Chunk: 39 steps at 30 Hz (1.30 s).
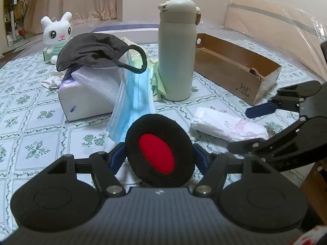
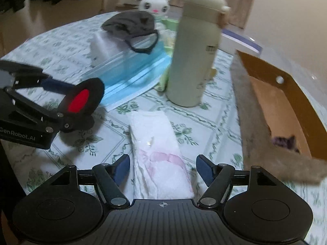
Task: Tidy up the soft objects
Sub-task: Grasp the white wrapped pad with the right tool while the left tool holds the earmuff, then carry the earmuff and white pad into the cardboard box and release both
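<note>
black foam pad [image 1: 159, 150] clamped in left hand-held gripper [image 1: 159, 157]

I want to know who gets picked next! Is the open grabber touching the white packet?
Apart. The right wrist view shows the right gripper open, with tablecloth visible between each finger and the packet.

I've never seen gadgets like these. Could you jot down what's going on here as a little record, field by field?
Setting: table with a green-patterned cloth
Left gripper: shut on a black and red ear pad
Right gripper: open, its fingers either side of a white tissue pack
Stacked: black mask on a blue mask, both draped over a white tissue box
Upright: grey-green flask
Container: open cardboard box
Back: white plush rabbit
</note>
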{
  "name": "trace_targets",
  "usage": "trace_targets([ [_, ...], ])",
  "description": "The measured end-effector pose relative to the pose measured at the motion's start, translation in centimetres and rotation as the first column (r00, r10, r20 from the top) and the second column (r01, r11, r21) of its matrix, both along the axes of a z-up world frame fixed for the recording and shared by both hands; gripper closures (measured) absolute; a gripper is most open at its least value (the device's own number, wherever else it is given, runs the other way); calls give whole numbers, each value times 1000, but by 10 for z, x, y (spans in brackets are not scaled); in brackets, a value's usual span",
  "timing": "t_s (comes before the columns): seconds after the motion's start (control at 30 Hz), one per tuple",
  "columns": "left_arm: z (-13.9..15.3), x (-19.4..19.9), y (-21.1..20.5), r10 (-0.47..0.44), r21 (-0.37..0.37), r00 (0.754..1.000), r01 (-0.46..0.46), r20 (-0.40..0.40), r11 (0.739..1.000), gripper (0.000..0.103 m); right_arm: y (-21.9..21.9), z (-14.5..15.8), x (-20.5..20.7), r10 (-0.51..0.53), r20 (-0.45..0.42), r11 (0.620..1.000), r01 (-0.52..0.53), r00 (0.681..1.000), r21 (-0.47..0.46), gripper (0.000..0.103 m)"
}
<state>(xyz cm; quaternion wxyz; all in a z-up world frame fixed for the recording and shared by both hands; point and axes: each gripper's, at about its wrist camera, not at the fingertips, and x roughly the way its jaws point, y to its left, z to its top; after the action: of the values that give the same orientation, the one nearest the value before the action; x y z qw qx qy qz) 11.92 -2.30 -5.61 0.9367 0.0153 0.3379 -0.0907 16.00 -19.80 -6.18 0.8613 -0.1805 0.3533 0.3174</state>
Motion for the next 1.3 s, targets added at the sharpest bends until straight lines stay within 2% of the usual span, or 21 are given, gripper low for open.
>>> trace_targets([
  [0.07,0,0,0,-1,3,1000,1,-2,1000,36,2,-4,4,14,-21,1000,-14,1000,6,32],
  [0.13,-1,0,0,0,3,1000,0,-5,1000,36,1,-6,7,0,-32,1000,1,999,12,41],
  [0.17,-1,0,0,1,3,1000,-1,-7,1000,36,0,-7,7,-6,-40,1000,7,999,21,51],
  [0.3,-1,0,0,-3,3,1000,3,-8,1000,36,-6,-3,4,-55,-39,997,57,998,47,59],
  [0.7,14,-7,-12,-23,0,999,23,26,1000,36,-37,22,-16,-239,-82,956,249,968,156,61],
  [1.3,31,-16,-34,-44,-15,999,45,22,999,36,-78,38,-43,-372,-124,893,391,920,224,60],
])
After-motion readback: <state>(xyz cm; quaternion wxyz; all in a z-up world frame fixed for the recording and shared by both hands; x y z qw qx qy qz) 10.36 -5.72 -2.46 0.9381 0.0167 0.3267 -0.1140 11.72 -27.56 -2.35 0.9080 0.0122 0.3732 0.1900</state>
